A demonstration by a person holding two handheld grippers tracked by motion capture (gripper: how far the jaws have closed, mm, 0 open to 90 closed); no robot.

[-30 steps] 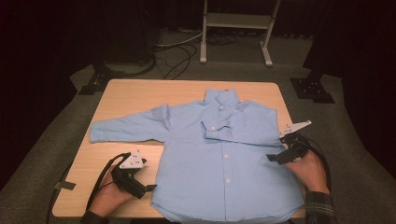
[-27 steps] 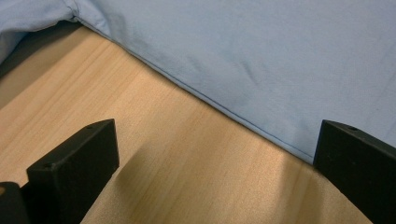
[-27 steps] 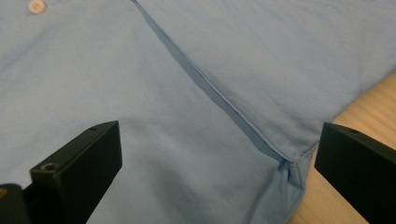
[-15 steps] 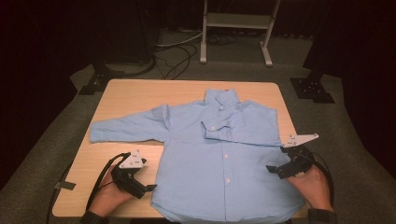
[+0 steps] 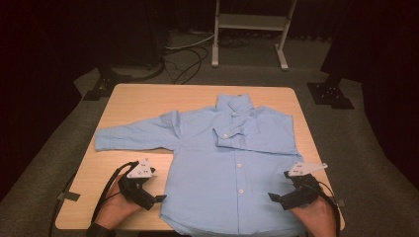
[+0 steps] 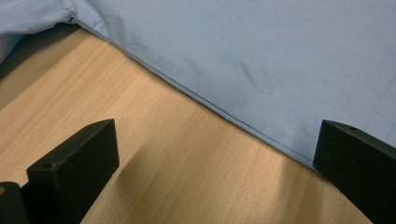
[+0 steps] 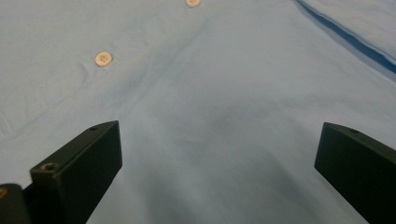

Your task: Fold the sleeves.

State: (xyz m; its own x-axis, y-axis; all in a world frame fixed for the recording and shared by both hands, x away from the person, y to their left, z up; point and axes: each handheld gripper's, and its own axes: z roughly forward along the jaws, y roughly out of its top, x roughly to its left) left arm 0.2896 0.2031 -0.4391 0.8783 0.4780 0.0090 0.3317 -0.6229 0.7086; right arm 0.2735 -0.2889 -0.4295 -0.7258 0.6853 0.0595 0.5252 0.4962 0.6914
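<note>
Light-blue button-up shirt [image 5: 232,173] is lying flat just ahead of my left gripper [image 5: 160,198] and under my right gripper [image 5: 272,196], both spread wide, so I'm aiming to pinch its hem edges evenly.

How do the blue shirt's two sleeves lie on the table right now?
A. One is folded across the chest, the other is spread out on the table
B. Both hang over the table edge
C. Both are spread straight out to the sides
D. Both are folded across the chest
A: on the blue shirt, one sleeve lies folded across the chest with its cuff near the placket, while the other sleeve stretches out flat on the table.
</note>
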